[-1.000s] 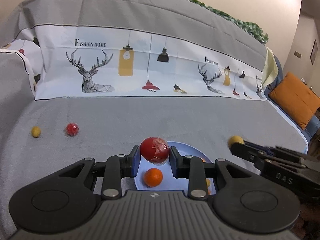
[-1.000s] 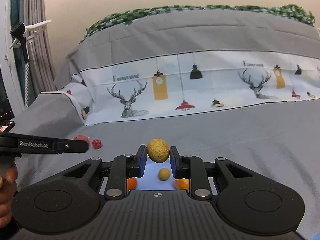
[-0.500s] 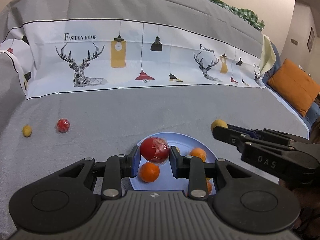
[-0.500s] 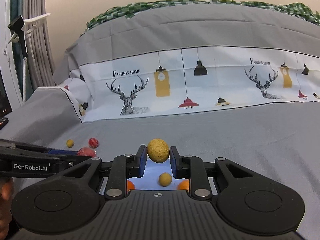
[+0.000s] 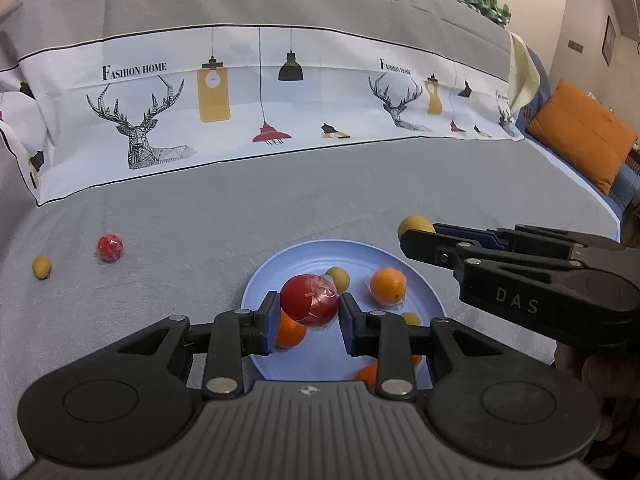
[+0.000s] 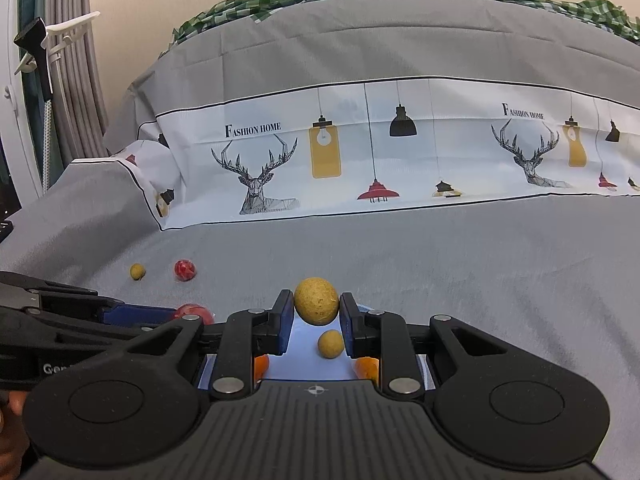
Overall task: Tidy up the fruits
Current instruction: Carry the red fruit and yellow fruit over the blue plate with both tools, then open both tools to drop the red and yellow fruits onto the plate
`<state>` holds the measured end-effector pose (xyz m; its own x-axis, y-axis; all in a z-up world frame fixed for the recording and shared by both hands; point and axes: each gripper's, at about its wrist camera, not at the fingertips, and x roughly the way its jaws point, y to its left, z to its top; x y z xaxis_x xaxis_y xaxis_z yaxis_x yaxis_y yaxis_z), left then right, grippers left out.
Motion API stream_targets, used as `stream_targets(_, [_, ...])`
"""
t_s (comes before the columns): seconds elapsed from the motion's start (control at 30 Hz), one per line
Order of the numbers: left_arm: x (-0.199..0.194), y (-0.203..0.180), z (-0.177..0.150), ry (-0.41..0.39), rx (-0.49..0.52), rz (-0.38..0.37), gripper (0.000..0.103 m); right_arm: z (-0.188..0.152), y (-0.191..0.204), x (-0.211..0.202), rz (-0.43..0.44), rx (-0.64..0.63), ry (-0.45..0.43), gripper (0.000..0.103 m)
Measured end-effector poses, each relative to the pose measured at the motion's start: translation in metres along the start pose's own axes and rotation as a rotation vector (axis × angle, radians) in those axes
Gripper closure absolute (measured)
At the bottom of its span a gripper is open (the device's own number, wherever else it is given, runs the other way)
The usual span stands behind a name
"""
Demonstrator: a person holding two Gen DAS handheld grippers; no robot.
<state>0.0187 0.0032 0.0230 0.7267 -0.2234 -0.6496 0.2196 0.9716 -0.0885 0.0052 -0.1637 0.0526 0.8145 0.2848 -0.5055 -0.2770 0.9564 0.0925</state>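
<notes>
My left gripper (image 5: 308,307) is shut on a red fruit (image 5: 309,301) and holds it over the blue plate (image 5: 280,264). The plate holds several oranges (image 5: 387,286) and a small yellow fruit (image 5: 338,277). My right gripper (image 6: 316,307) is shut on a yellow fruit (image 6: 316,301) above the plate's far edge (image 6: 300,364); it shows from the side in the left wrist view (image 5: 416,229). A small red fruit (image 5: 109,247) and a small yellow fruit (image 5: 41,266) lie loose on the grey cover to the left.
The grey cover (image 5: 240,216) spreads over a sofa with a printed white band (image 5: 260,92) at the back. An orange cushion (image 5: 580,136) lies at the far right. A curtain and rack (image 6: 52,80) stand at the left.
Both grippers have moved forward and lower over the plate with their fruits still held. More of the plate and its oranges shows in the left wrist view.
</notes>
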Motion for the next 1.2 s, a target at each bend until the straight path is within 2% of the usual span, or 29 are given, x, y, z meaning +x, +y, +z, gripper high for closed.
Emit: stream_targets(1.2, [0.013,-0.008,-0.005,0.059,0.048,-0.026,0.068,-0.002,0.006,0.008,0.0,-0.041,0.039,0.077])
